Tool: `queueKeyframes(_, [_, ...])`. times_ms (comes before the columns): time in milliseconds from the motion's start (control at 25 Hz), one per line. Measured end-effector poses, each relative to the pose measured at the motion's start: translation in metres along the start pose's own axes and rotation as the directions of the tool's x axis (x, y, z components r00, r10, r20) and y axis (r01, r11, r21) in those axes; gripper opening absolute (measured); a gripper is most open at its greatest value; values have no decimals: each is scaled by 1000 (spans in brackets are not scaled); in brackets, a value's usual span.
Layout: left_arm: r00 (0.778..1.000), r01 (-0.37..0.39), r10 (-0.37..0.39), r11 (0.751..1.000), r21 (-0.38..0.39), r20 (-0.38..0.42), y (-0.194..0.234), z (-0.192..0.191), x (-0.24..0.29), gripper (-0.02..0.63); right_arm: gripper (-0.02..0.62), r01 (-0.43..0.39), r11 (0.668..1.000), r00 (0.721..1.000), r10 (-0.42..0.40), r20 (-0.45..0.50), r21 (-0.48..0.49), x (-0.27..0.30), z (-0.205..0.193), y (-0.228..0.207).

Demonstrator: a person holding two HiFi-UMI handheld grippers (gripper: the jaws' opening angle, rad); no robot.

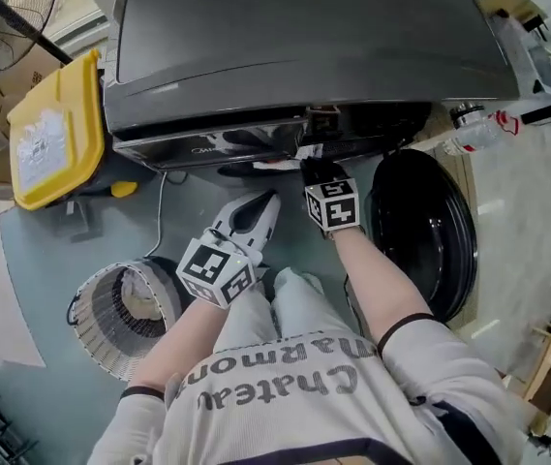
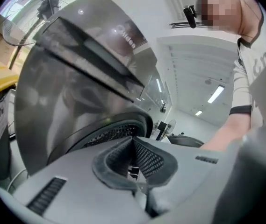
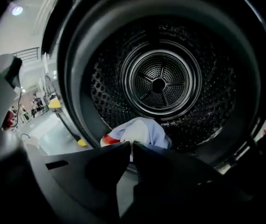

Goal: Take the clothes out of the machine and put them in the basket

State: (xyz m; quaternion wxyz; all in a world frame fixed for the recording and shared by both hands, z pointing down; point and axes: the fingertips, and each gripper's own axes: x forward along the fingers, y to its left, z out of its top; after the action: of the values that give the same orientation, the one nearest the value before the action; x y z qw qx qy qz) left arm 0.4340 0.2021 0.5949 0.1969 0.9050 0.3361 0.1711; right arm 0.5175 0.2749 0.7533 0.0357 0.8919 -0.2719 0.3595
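The dark grey machine stands in front of me with its round door swung open to the right. My right gripper reaches into the opening. In the right gripper view its jaws stand together, pinching a light-blue garment with a red patch that lies at the front of the perforated drum. My left gripper hovers outside the machine, just left of the right one, above the floor. In the left gripper view it is shut with nothing in it. The wire basket sits on the floor at lower left.
A yellow-lidded bin stands to the left of the machine, and a fan is beyond it. A plastic bottle lies to the right of the machine. My knees are close to the machine's front.
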Motion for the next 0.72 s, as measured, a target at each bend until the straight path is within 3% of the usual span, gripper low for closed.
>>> queueKeyframes(320, [996, -79, 80, 997, -23, 40, -62, 81, -25, 8, 40, -94, 995, 995, 94, 23, 39, -101, 56, 23])
queueKeyframes(560, [981, -171, 169, 985, 9, 98, -99, 131, -64, 8, 40, -199, 980, 972, 196, 132, 11, -175, 113, 45])
queueKeyframes(720, [964, -224, 221, 975, 3, 145, -110, 161, -92, 8, 40, -222, 975, 953, 220, 210, -17, -224, 147, 62])
